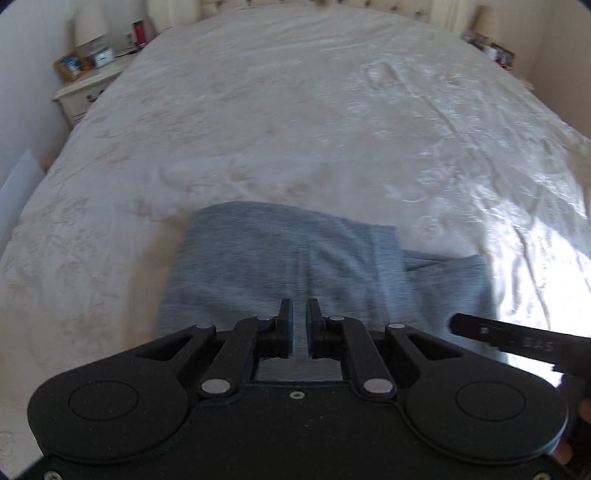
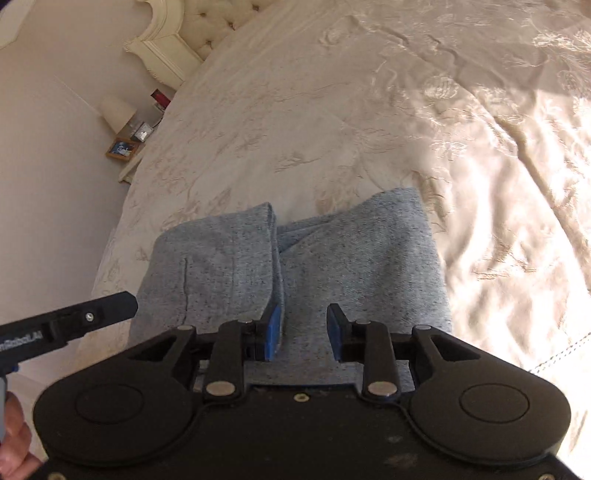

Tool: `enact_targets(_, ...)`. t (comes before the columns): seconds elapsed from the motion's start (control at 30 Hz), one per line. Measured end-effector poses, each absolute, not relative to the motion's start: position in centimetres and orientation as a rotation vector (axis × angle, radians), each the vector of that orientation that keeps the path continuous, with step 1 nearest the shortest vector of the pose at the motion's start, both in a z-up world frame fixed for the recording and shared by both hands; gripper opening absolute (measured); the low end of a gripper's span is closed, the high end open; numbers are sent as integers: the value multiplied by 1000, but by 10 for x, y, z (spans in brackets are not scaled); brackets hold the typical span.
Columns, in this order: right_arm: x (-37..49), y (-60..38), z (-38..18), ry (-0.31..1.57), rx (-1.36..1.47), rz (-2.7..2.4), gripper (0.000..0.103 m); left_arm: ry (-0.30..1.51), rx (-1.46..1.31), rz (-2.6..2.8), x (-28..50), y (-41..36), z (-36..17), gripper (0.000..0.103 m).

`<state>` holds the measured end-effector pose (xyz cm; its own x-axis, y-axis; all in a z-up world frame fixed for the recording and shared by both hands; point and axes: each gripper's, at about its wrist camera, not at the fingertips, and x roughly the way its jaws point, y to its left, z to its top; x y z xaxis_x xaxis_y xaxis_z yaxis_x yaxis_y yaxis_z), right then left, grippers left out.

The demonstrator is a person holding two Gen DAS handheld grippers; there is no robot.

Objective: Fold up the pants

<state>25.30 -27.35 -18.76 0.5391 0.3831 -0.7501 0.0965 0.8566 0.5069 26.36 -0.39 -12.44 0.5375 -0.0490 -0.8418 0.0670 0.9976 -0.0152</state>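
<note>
A: Where are the pants (image 1: 295, 266) lying?

B: On the bed (image 1: 258, 122), close to its near edge. They are grey, folded into a thick bundle, with one flap laid over the rest; its edge runs as a ridge down the middle in the right wrist view.

A: And the left gripper (image 1: 300, 314)?

B: It hangs just over the grey cloth. Its fingers (image 1: 286, 317) are nearly pressed together, only a thin slit between them, and nothing is pinched there.

A: The right gripper (image 2: 303, 325)?

B: Also over the pants, beside the other one. Its fingers (image 2: 273, 328) are spread, with cloth seen through the gap but none clamped. The ridge of the fold lies right by the left-hand pad; whether it touches, I cannot tell.

A: Anything else around?

B: A nightstand (image 1: 86, 88) stands by the bed's far left corner, carrying a lamp (image 1: 90, 27) and a framed photo (image 1: 71, 66). A tufted headboard (image 2: 207, 26) stands at the far end.
</note>
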Motion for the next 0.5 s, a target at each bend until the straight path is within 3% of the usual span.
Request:
enact_targets(0.23, 286, -233, -200, 1048, 476, 227, 37, 1103, 4, 49, 293, 66, -165, 15)
enact_targets(0.5, 310, -219, -219, 1108, 435, 186, 38, 1239, 71, -30, 302, 64, -225, 16)
